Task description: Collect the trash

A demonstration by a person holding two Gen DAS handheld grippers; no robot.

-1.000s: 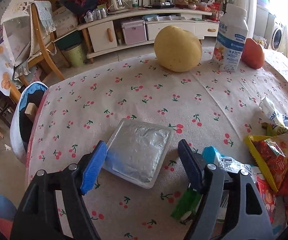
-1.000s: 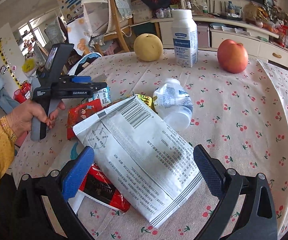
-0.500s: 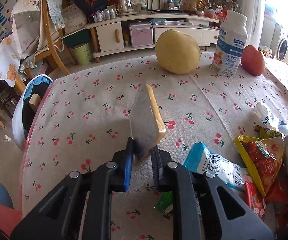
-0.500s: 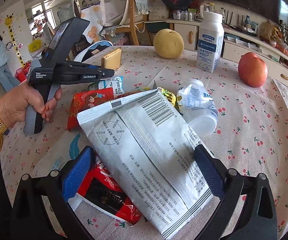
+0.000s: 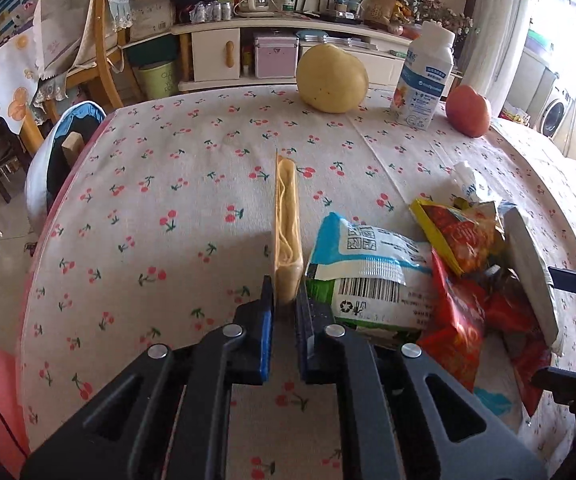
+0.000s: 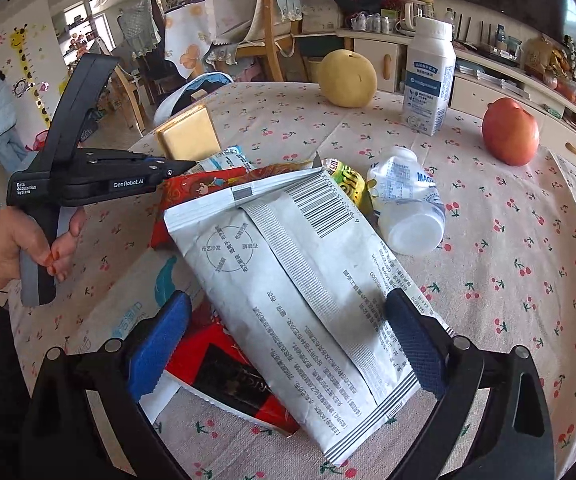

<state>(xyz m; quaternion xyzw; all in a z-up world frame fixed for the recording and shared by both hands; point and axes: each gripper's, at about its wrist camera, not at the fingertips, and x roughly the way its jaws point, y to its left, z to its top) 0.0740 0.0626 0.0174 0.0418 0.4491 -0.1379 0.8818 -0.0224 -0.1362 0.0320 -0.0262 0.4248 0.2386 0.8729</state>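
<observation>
Pickup confirmed since a second ago: the foil packet point(image 5: 286, 236), which then lay flat and silver-side up on the tablecloth point(image 5: 167, 168) between spread fingers, is now pinched by its lower edge in the left gripper point(image 5: 284, 300), whose jaws have closed to a narrow gap. It is lifted clear of the cloth and stands on edge; the left wrist view shows its thin yellowish rim with a crease along it, and the right wrist view shows a gold face point(image 6: 187, 136). It has been carried toward the heap of wrappers, so one stray item appears to be joining the pile. The right gripper point(image 6: 288, 344) has stayed wide open, holding nothing, its blue pads either side of the grey-white pouch point(image 6: 308, 288) without visibly touching it. That pouch is flat, matte, printed with a barcode and ribbed at its sealed end; it lies over glossy, crinkled red wrappers point(image 6: 223, 380). A blue-and-white packet point(image 5: 368, 256) lies just beside the held packet. A squashed translucent plastic bottle point(image 6: 408, 204) lies on its side against the heap. Well apart stand a smooth yellow pear point(image 5: 332, 79), an upright milk bottle point(image 5: 424, 80) and a red apple point(image 5: 468, 111), judged not trash.
</observation>
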